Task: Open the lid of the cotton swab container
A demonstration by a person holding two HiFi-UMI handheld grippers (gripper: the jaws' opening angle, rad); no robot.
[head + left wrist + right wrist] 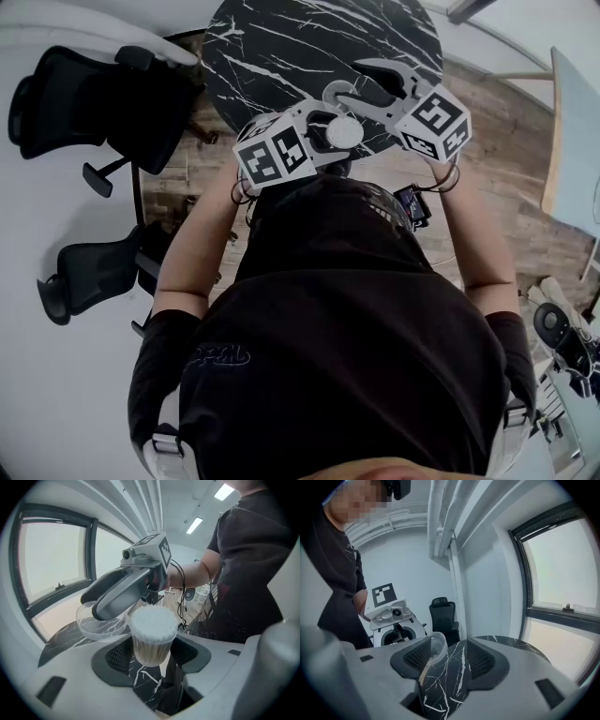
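My left gripper (150, 654) is shut on the clear cotton swab container (151, 637), which stands upright between the pads, its white swab tips bare on top. From the head view the container (344, 130) hangs over the near edge of the black marble table (281, 47). The clear lid (99, 624) is off, to the left of the container at the tip of my right gripper (98, 607). In the right gripper view the lid (435, 648) lies against the left pad only. The right gripper (445, 660) has its jaws wide apart, and the other pad does not touch the lid.
Black office chairs (89, 103) stand left of the round table, and another chair (443, 613) is against the far wall. A window (562, 573) runs along one side. Wooden floor (525, 187) and desk clutter lie to the right.
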